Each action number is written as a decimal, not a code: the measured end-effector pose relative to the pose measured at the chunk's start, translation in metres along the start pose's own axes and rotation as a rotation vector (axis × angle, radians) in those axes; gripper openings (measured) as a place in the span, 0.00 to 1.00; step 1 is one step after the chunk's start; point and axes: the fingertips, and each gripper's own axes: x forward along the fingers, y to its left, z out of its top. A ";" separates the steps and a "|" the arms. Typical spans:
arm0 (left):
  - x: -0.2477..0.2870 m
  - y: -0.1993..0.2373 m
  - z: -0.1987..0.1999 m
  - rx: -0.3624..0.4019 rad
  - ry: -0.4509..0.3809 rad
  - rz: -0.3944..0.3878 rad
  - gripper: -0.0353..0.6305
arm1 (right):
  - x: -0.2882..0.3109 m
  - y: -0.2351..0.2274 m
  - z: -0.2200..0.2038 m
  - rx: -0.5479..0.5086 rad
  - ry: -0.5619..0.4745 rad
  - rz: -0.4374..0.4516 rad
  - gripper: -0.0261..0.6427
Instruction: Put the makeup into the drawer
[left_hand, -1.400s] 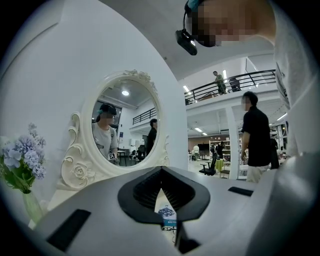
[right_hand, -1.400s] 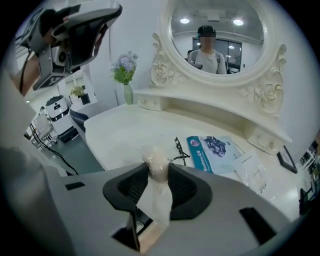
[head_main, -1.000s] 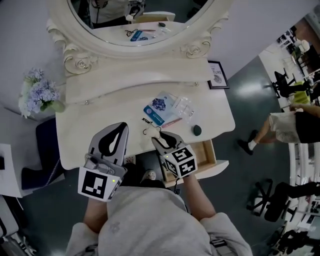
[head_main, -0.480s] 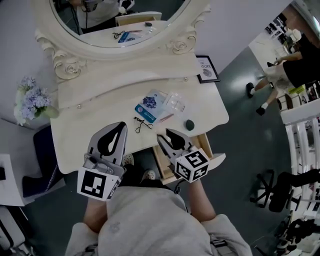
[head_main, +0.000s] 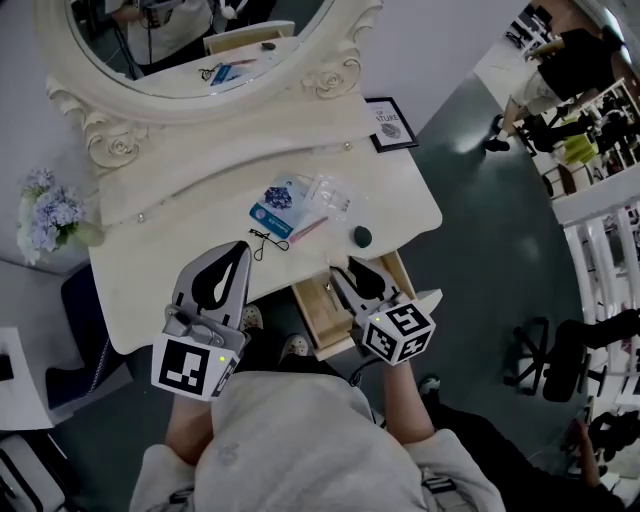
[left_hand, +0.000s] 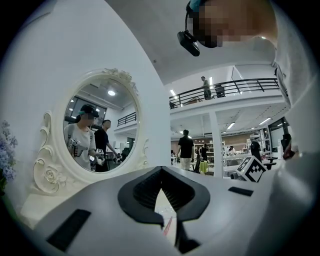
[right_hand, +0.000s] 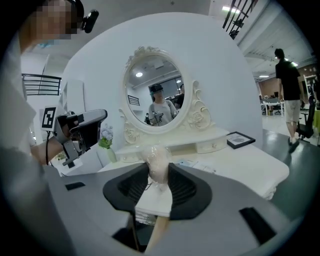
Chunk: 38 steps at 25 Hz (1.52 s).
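Right gripper (head_main: 352, 268) shifted over drawer (head_main: 318, 305), jaws clamping wrapped makeup (right_hand: 156, 165), kind unclear

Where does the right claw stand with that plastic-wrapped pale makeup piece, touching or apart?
Touching. The right gripper view shows the right claw with both pads pressed against the plastic-wrapped pale makeup piece, no gap.

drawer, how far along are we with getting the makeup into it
Done: the drawer is pulled open. In hand: the right gripper, over the drawer, is shut on a pale wrapped item. Left to do: the blue packet, clear packets, eyelash curler, pink pencil and dark round piece lie on the tabletop.
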 end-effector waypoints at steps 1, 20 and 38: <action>0.001 -0.003 0.000 0.000 -0.001 -0.005 0.07 | -0.005 -0.003 -0.001 0.005 -0.003 -0.012 0.23; 0.013 -0.037 0.000 -0.003 -0.004 -0.057 0.07 | -0.045 -0.073 -0.084 0.039 0.212 -0.199 0.23; -0.002 -0.031 -0.001 0.012 0.010 -0.007 0.07 | -0.028 -0.097 -0.195 0.046 0.562 -0.204 0.23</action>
